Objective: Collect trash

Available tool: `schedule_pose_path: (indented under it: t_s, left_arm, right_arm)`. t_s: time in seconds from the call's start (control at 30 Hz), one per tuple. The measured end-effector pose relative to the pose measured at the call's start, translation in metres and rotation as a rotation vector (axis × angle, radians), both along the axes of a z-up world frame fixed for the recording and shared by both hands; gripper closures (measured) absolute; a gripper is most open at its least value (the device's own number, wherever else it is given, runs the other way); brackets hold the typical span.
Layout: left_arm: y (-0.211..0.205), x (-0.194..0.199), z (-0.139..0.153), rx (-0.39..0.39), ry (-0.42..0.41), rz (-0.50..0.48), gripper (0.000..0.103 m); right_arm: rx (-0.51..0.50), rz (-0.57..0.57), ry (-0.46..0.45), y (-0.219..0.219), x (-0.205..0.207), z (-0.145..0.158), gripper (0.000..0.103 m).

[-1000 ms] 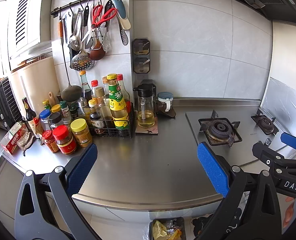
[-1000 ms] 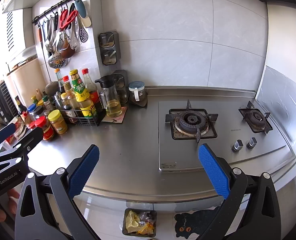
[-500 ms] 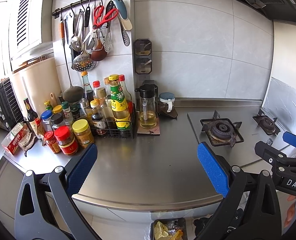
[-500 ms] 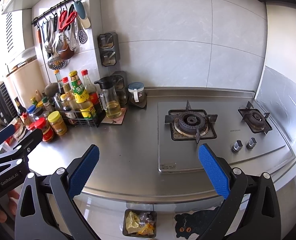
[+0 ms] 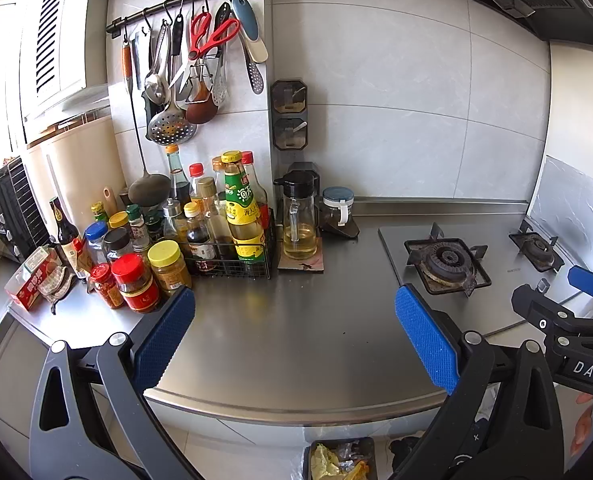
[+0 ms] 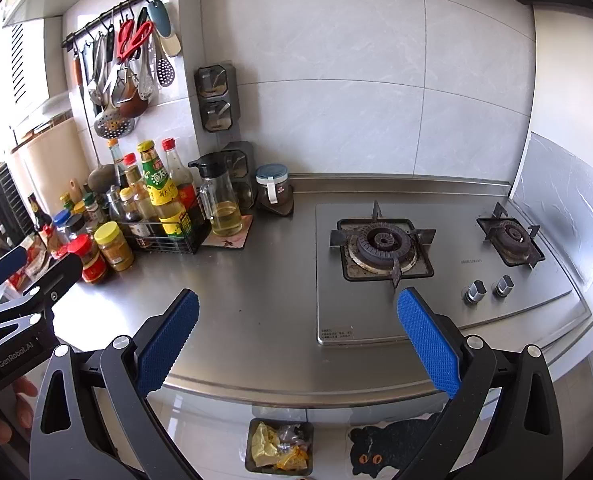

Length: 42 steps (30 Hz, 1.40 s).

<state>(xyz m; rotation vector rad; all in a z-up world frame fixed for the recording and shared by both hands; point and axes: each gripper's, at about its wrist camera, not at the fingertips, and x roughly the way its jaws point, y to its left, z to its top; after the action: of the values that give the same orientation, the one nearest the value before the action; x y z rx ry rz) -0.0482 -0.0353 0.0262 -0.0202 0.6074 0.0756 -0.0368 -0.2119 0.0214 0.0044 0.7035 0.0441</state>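
Observation:
A small dark trash bin [image 6: 279, 446] stands on the floor below the counter's front edge, holding yellow and clear wrappers; the left wrist view shows its top [image 5: 338, 460] at the bottom edge. My left gripper [image 5: 294, 316] hangs open over the steel counter [image 5: 288, 320], nothing between its blue pads. My right gripper [image 6: 296, 316] is open too, above the counter [image 6: 264, 280] near the stove's left edge. Each gripper appears at the side of the other's view. No loose trash shows on the counter.
A wire rack of sauce bottles [image 5: 232, 236] and several jars [image 5: 136, 280] crowd the counter's left. An oil jug [image 5: 298, 220] and small jar [image 5: 336, 212] stand by the wall. A two-burner gas stove [image 6: 428, 264] fills the right. A black cat mat [image 6: 392, 448] lies on the floor.
Both views have shifted slightly; the counter items sit a little further right and lower in the left wrist view. Both grippers stay open and empty.

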Motion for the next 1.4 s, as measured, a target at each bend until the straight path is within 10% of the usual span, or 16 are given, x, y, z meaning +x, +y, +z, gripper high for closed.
schedule_pose_path:
  t_s: [1.4]
  left_arm:
    - [0.0087,-0.0045,0.0,0.007,0.007,-0.019,0.008]
  right_arm:
    - [-0.005,0.002,0.005,-0.0005,-0.0076,-0.0001,0.003]
